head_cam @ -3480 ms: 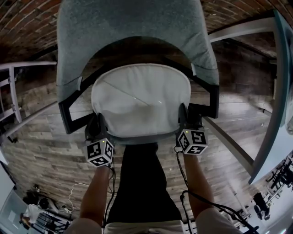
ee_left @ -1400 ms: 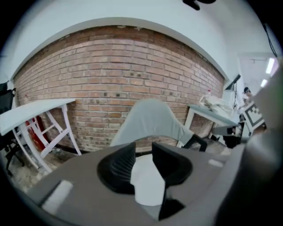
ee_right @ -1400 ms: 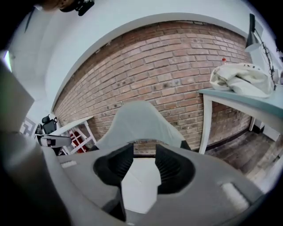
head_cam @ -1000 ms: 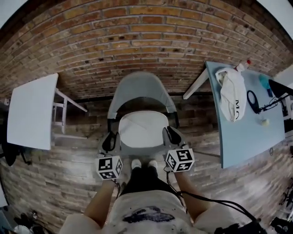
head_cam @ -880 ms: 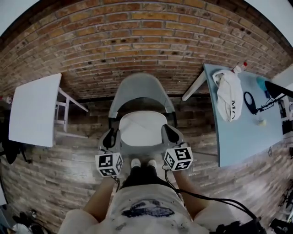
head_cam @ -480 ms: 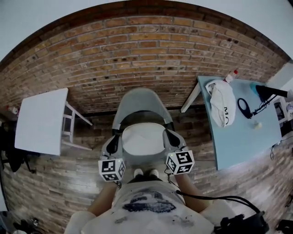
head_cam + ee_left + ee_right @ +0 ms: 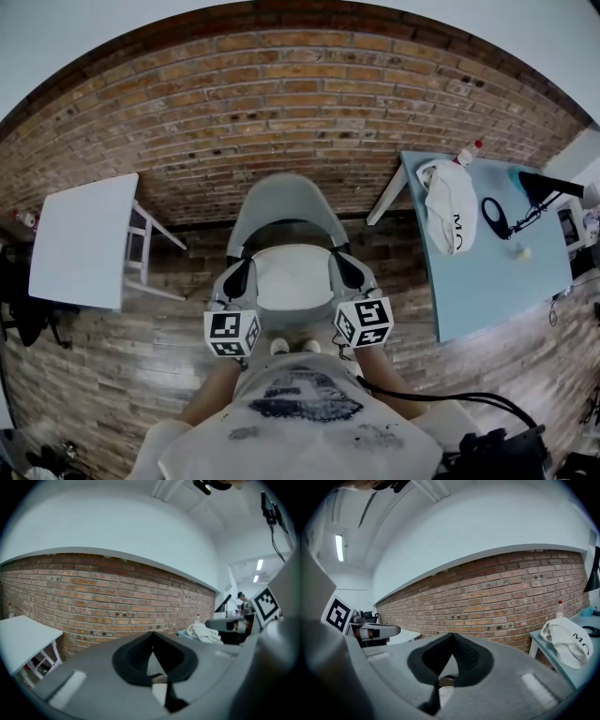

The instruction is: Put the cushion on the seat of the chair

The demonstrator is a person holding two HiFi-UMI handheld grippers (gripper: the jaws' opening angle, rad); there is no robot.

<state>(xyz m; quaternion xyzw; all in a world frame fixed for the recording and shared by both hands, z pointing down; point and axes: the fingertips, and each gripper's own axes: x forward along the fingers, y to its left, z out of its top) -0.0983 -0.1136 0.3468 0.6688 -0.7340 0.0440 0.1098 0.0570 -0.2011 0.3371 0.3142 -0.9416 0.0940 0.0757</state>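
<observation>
Cushion (image 7: pixel 292 277) lies on the chair (image 7: pixel 286 202) seat, between and lower than the left hand-held gripper (image 7: pixel 235 281) and right hand-held gripper (image 7: pixel 348 272). Both have jaws pressed together, empty, touching nothing. Beyond stands a brick wall (image 7: pixel 300 94).

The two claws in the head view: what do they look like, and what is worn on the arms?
The left claw and the right claw have light grey bodies and black padded jaws. Each carries a white cube with black square markers. A black cable trails from the right one. The person wears a white short-sleeved T-shirt with a dark print.
</observation>
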